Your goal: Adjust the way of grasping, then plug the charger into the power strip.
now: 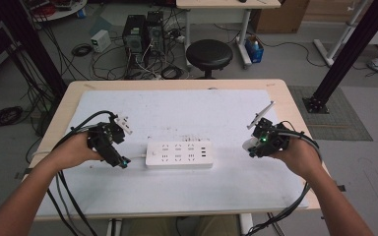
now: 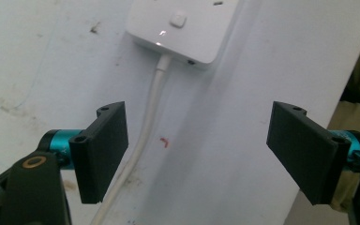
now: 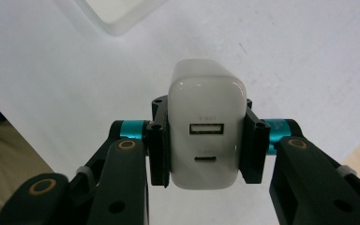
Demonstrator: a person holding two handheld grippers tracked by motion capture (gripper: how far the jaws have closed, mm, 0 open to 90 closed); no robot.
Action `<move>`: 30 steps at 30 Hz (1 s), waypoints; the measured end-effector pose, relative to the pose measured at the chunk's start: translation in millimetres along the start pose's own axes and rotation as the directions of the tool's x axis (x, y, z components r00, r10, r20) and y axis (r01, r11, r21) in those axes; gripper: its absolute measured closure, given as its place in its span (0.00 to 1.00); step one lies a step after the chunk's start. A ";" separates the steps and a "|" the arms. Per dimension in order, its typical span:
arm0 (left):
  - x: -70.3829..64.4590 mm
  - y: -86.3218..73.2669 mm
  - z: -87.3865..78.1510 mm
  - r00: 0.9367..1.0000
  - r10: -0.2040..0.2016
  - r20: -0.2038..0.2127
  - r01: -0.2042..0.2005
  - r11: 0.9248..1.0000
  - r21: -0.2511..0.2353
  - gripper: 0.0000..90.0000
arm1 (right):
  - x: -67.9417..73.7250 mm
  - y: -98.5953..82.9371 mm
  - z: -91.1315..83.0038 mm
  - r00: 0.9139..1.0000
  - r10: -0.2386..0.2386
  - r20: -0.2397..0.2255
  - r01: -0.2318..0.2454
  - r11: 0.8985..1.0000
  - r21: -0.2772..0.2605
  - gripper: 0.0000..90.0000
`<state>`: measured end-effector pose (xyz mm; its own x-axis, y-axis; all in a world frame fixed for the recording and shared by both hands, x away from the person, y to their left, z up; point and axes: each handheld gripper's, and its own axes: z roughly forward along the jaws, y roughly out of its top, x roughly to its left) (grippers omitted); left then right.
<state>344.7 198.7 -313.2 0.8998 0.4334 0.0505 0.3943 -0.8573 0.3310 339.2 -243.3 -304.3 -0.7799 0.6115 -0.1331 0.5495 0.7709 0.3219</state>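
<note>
the right gripper (image 3: pixel 205 140) is clenching a white charger (image 3: pixel 205 126) by its sides, ports facing back, probably for plugging into the power strip (image 1: pixel 179 155) lying mid-table. the left gripper (image 2: pixel 197 145) is gaping empty over the strip's cord (image 2: pixel 143 140), likely to steady it.

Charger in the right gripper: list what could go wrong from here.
1. The right gripper clamps the charger only by its smooth sides, so pushing it into the power strip might make it slip or tilt.
2. The left gripper is open and holds nothing, with the cord between its jaws; the unheld strip could slide on the table.
</note>
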 end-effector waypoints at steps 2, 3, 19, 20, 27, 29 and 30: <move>1.7 -5.1 -2.7 1.000 -0.022 -0.019 0.022 1.000 -0.005 0.23 | -3.1 -2.5 -2.6 1.000 0.001 0.010 -0.001 1.000 0.002 0.69; 2.3 -7.8 -3.7 0.999 -0.030 -0.024 0.029 1.000 -0.009 0.23 | -4.2 -3.5 -3.5 1.000 0.007 0.013 -0.007 1.000 0.002 0.69; 3.9 -14.8 -8.0 0.998 -0.029 -0.047 0.026 0.999 -0.048 0.23 | -6.7 -3.6 -5.3 0.999 0.025 0.024 -0.025 0.999 -0.024 0.69; 1.6 -15.0 -6.3 0.998 -0.050 -0.046 0.047 0.996 -0.071 0.23 | -6.0 -2.7 -5.8 0.999 0.025 0.021 -0.024 0.999 -0.026 0.69; 3.6 -19.0 -7.1 0.999 -0.017 -0.050 0.014 0.998 -0.063 0.23 | -2.3 11.4 -7.7 1.000 0.012 -0.009 -0.012 0.997 -0.072 0.69; 2.0 -21.1 -4.9 0.998 -0.027 -0.049 0.023 0.997 -0.076 0.23 | -1.3 18.7 -8.3 1.000 0.003 -0.022 -0.004 0.997 -0.081 0.69; 2.8 -22.2 -5.4 0.999 -0.014 -0.052 0.011 0.998 -0.063 0.23 | -0.7 23.1 -8.1 1.000 -0.008 -0.027 0.005 0.996 -0.091 0.69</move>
<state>337.5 220.5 -315.3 0.8831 0.4595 0.0946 0.3917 -0.8331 0.3904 350.0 -227.3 -289.2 -0.7919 0.6006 -0.1107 0.5159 0.7549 0.4049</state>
